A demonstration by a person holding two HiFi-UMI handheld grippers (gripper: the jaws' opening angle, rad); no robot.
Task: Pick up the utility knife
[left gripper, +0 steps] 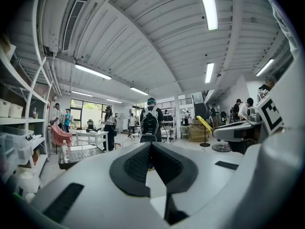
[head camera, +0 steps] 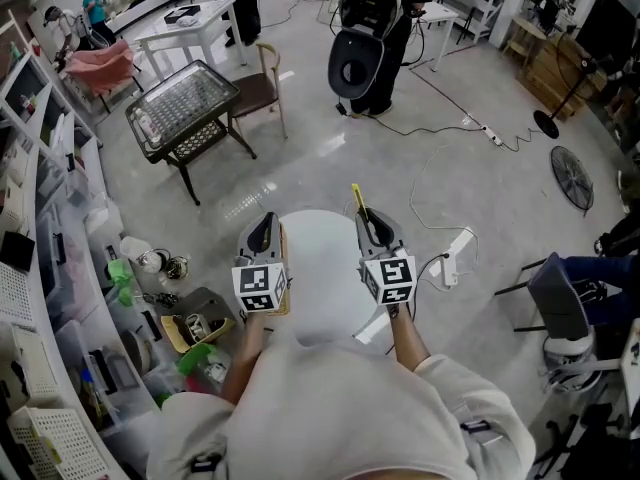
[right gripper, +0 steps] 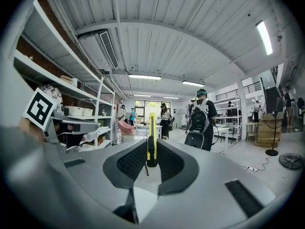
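Observation:
The utility knife [right gripper: 151,132] is yellow with a black slider and stands upright between the pads of my right gripper [right gripper: 151,149], which is shut on it. In the head view the knife [head camera: 357,200] pokes forward out of the right gripper [head camera: 368,222], held above the white round table [head camera: 322,253]. My left gripper [head camera: 264,226] hovers level beside it, a short way to the left. Its jaws meet at the tips with nothing between them [left gripper: 151,145]. The left gripper view shows the knife [left gripper: 205,123] off to the right.
A wire-mesh table [head camera: 185,103] and a wooden chair [head camera: 262,86] stand ahead on the left. A person with a backpack [head camera: 370,38] stands ahead. Cluttered shelves [head camera: 40,268] run along the left. A floor fan [head camera: 572,178] and cables [head camera: 440,183] lie to the right.

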